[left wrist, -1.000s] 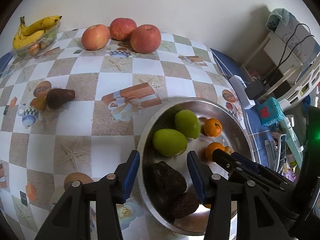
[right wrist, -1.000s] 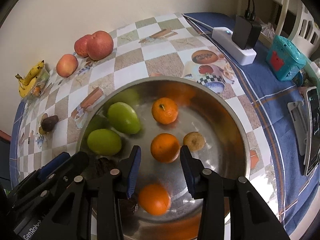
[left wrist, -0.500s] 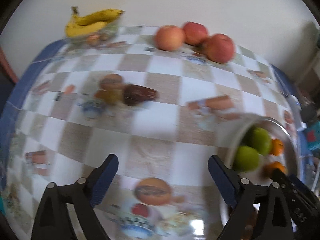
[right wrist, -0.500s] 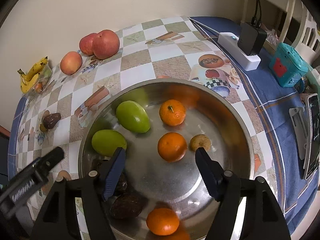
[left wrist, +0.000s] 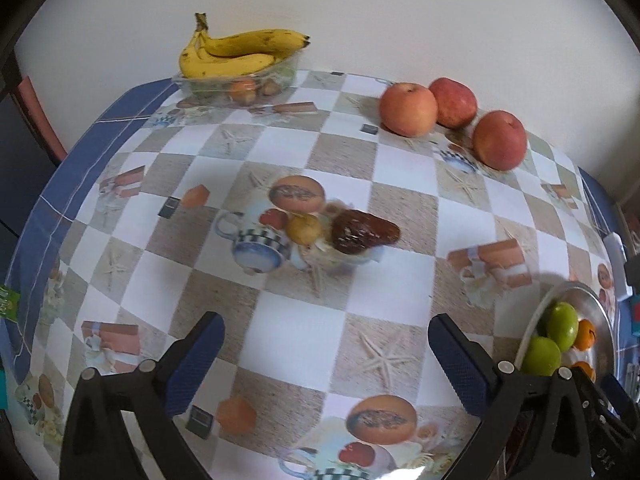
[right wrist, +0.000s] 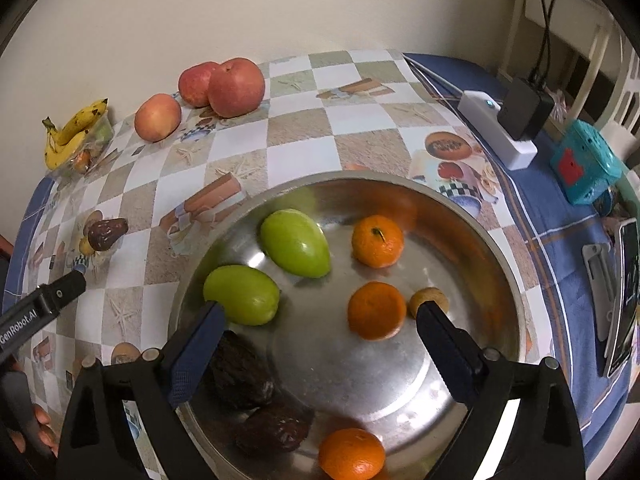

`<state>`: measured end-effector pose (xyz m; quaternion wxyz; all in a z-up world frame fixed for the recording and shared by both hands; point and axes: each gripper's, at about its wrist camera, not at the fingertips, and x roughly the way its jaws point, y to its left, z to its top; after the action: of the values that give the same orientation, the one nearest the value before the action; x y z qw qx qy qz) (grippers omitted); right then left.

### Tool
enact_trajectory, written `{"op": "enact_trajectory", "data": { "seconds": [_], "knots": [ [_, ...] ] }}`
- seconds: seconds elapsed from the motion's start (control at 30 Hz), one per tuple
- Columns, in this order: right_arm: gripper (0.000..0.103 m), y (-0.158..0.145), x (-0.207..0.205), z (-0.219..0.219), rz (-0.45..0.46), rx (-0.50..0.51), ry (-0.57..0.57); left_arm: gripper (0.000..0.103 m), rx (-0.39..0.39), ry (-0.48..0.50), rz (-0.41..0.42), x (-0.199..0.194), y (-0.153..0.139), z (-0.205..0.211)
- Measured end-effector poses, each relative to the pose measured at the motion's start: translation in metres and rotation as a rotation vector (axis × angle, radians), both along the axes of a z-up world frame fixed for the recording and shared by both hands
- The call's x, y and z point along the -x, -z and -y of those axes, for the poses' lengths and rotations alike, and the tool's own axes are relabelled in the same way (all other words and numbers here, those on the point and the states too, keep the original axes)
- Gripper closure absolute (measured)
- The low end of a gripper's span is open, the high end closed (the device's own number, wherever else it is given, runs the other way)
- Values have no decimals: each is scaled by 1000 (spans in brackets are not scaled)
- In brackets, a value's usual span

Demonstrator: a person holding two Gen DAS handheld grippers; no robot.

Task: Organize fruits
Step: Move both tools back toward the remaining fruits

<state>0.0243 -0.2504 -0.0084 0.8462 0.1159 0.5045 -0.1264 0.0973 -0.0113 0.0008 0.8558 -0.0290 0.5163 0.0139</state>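
Observation:
My left gripper hangs over bare tablecloth, jaws opening wide with nothing between them. Ahead of it a dark avocado lies beside a small yellow fruit. Three apples sit at the back right, bananas at the back. My right gripper hovers over the steel bowl, jaws opening and empty. The bowl holds two green mangoes, three oranges, a small brown fruit and two dark avocados.
The bananas rest on a clear container by the wall. Right of the bowl lie a white power strip with a black adapter, a teal box and a phone. A hand shows at lower left.
The left gripper swung left from over the bowl to over the tablecloth, and its jaws spread wide. The right gripper's jaws also widened over the bowl and drew back slightly.

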Motion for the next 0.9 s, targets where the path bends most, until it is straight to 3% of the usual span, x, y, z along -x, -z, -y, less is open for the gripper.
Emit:
{"op": "enact_trajectory", "data": {
  "seconds": [0.17,0.37,0.57,0.7,0.8,0.9],
  "knots": [
    [6,-4,-5,-10,36,-16,-25,0,7,-6,-1,-4,-1,-12],
    [6,-12,-14,-35,65,38,-98,0,-24,10,32,-9,-9,-21],
    [6,-16,-24,-72,102,78,-195,0,47,-23,47,-19,-9,-43],
    [6,-15,-36,-95,117,51,-247,0,82,-58,48,-30,-5,-59],
    [6,-15,-48,-112,118,29,-274,0,183,-54,21,-40,2,-71],
    [6,-14,-63,-129,125,29,-325,0,269,-110,5,-47,12,-86]
  ]
}}
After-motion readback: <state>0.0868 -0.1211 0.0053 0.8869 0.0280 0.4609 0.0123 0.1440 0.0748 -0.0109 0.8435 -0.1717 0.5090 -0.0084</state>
